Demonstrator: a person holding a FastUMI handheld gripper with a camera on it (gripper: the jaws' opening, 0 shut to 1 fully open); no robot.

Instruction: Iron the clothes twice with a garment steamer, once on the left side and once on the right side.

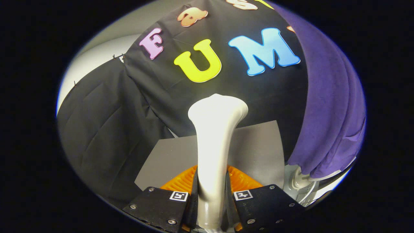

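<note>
My gripper [213,194] is clamped on the steamer [215,136], its head raised ahead of me, ready to swing right toward the purple shirt [326,113].

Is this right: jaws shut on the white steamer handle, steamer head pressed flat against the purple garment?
Not quite. The gripper jaws are shut on the white steamer handle, but the steamer head is not on the purple garment; the garment hangs off to its right, apart from it. The gripper view shows the gap.
</note>
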